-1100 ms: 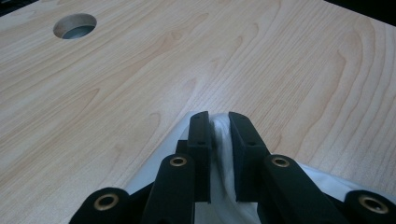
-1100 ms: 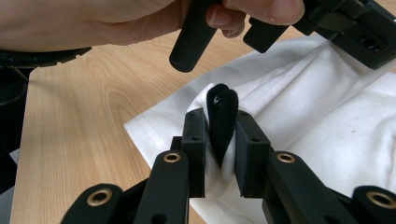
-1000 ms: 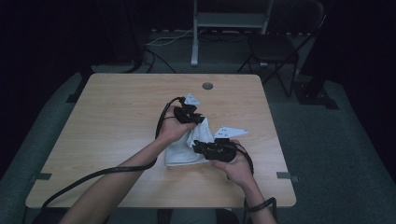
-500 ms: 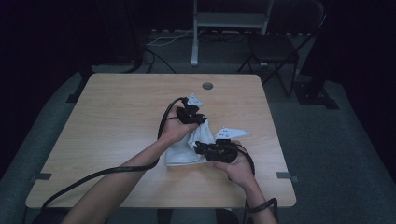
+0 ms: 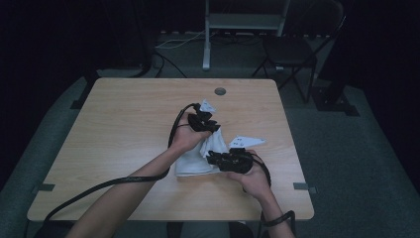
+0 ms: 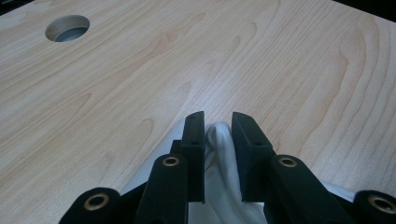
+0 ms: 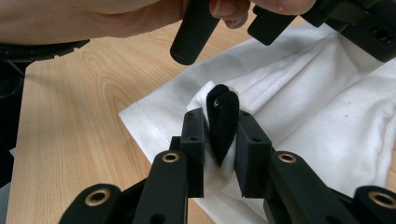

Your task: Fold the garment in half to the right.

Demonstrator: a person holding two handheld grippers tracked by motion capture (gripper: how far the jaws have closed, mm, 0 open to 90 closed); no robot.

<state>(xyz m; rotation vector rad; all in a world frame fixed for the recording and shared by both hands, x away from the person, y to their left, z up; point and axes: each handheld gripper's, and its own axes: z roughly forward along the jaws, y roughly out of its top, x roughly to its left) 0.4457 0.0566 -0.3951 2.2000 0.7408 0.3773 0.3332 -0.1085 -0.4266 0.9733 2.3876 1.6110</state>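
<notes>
We held a gripper in each hand over the near middle of the wooden table [image 5: 114, 124]. Nearest to us, our right gripper [image 5: 210, 158] lay low by the near right part of the white cloth [image 5: 193, 161]. In the right gripper view its jaws stood close together, clamped on a bunched fold of the cloth [image 7: 299, 107] with a small black piece [image 7: 223, 121] pressed in that fold, upright between the pads; what that piece was we could not tell. The cloth's hemmed corner lay flat on the wood just left of those jaws.

A little farther from us, our left gripper [image 5: 214, 128] held the far end of the cloth, lifted off the table. In the left gripper view a narrow ridge of the cloth [image 6: 219, 154] rose between the two jaws. They had just been opening slightly, and a thin gap showed beside the fold, so we could not tell whether the pads pressed on it.

Farther on, the round cable hole [image 5: 220, 91] sat near the table's far edge, and a dark chair [image 5: 292, 49] stood on the floor beyond
</notes>
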